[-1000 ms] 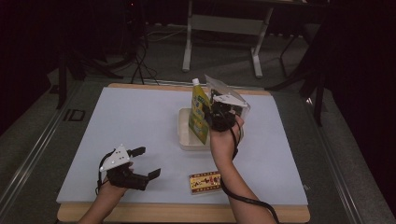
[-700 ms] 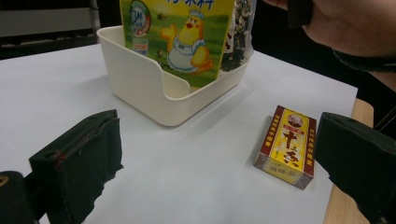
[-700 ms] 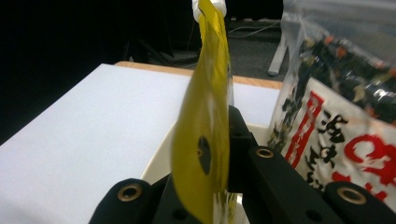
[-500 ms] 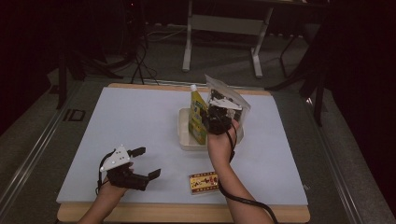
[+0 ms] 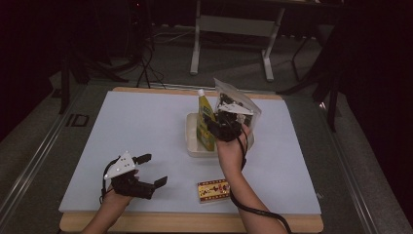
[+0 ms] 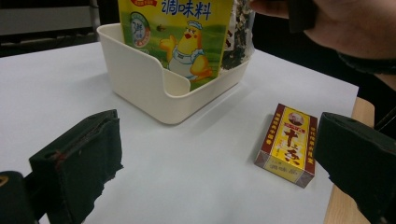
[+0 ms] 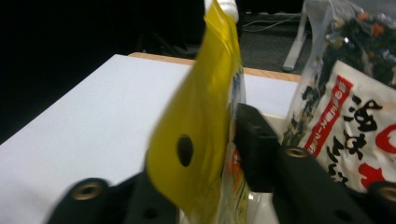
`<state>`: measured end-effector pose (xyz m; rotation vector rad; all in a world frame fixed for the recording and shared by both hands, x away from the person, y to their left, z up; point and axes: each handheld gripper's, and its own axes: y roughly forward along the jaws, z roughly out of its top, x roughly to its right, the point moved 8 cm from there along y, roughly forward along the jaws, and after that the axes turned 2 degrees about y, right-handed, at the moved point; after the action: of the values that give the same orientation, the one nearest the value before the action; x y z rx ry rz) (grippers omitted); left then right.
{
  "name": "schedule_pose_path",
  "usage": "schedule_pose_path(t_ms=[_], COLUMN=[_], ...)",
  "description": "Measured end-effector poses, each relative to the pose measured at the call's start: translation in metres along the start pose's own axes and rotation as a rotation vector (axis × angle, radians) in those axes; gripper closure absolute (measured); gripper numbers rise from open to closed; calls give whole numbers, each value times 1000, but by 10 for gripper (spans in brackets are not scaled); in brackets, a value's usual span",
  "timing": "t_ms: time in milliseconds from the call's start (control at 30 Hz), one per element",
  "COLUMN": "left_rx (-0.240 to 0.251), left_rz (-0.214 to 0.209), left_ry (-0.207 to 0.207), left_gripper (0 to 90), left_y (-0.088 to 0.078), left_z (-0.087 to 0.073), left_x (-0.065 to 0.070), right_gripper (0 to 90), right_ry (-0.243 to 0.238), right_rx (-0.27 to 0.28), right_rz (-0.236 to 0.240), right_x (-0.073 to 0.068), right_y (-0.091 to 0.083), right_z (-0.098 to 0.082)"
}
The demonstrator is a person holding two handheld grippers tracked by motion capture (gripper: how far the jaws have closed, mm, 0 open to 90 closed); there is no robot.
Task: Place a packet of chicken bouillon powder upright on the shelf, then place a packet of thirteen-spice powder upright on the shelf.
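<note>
A yellow seasoning pouch point(image 5: 206, 122) with a white cap stands upright in a cream bin point(image 5: 192, 141) at mid-table. A clear bag of dark dried food point(image 5: 238, 105) leans in the bin just behind it. My right gripper point(image 5: 219, 127) is at the pouch's top. Its jaws have just been opening and stand on either side of the pouch point(image 7: 201, 121), with the bag point(image 7: 345, 116) to the right. My left gripper point(image 5: 152, 170) rests open near the front left edge with nothing between its jaws. A small red-and-yellow box point(image 6: 287, 144) lies flat ahead of it.
The small box point(image 5: 213, 190) lies near the table's front edge, beside the right forearm. Bare white tabletop point(image 5: 136, 122) spreads to the left of the bin. Beyond the far edge are a dark floor, cables and a metal stand point(image 5: 234, 29).
The right hand has shifted slightly toward the left at the pouch's top. The left gripper, bin and small box have stayed put.
</note>
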<state>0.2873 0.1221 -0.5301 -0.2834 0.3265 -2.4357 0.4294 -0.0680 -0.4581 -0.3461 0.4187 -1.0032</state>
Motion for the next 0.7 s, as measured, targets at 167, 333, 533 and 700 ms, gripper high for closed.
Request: schedule_pose_path(t_ms=[167, 333, 533, 700], left_rx=[-7, -23, 2, -17], left_rz=[1, -6, -40, -84], left_ry=[9, 27, 23, -24], left_gripper=[16, 16, 16, 33], left_y=[0, 2, 3, 3], left_z=[0, -2, 4, 5], left_x=[1, 2, 8, 16], right_gripper=[481, 310, 142, 140], right_ry=[-4, -15, -76, -119], right_rx=[22, 51, 89, 81], right_rz=[36, 75, 133, 169], right_x=[-3, -7, -13, -13], right_y=[-12, -27, -49, -69], right_z=[11, 22, 29, 25])
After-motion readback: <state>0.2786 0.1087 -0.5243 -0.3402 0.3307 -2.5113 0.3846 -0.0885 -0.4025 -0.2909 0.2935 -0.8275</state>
